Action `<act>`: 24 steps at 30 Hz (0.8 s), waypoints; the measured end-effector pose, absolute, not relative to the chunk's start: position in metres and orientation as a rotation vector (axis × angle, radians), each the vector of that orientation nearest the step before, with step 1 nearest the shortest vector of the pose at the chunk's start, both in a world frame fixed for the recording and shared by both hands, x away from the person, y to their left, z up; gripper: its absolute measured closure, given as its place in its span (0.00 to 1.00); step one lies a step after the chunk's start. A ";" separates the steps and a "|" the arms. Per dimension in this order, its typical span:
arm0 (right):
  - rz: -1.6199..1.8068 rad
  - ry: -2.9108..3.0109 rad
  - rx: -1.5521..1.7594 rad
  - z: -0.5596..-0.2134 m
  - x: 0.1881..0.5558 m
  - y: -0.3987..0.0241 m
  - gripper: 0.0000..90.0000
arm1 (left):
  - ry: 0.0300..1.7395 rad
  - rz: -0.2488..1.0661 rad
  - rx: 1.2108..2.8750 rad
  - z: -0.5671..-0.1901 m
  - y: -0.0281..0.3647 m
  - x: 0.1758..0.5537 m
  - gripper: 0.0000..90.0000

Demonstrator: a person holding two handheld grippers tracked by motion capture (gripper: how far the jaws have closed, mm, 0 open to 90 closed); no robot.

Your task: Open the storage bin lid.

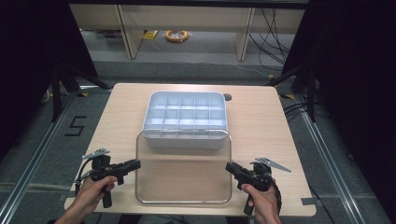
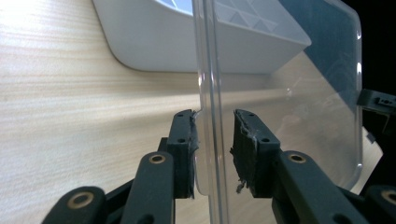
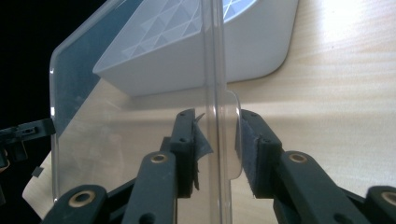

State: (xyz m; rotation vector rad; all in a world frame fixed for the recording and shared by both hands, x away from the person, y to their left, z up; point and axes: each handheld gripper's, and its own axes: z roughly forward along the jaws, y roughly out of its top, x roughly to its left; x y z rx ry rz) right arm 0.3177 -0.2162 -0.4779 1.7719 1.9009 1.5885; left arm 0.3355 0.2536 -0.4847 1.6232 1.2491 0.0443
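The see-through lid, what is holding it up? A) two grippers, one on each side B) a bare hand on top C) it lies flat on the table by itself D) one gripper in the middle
A: the left gripper and the right gripper each pinch a side edge of the see-through lid, in front of the white divided box.

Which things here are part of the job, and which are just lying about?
In the job:
- clear lid, held at both side edges
- white divided box it leans against
- left hand-held gripper, shut on the lid
- right hand-held gripper, shut on the lid

Lying about:
- yellow cable coil on the floor
- loose cables
- table, only the support
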 end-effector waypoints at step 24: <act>1.526 1.929 1.903 -0.495 0.305 -0.215 0.74 | 1.263 0.008 1.667 -0.500 0.248 0.327 0.73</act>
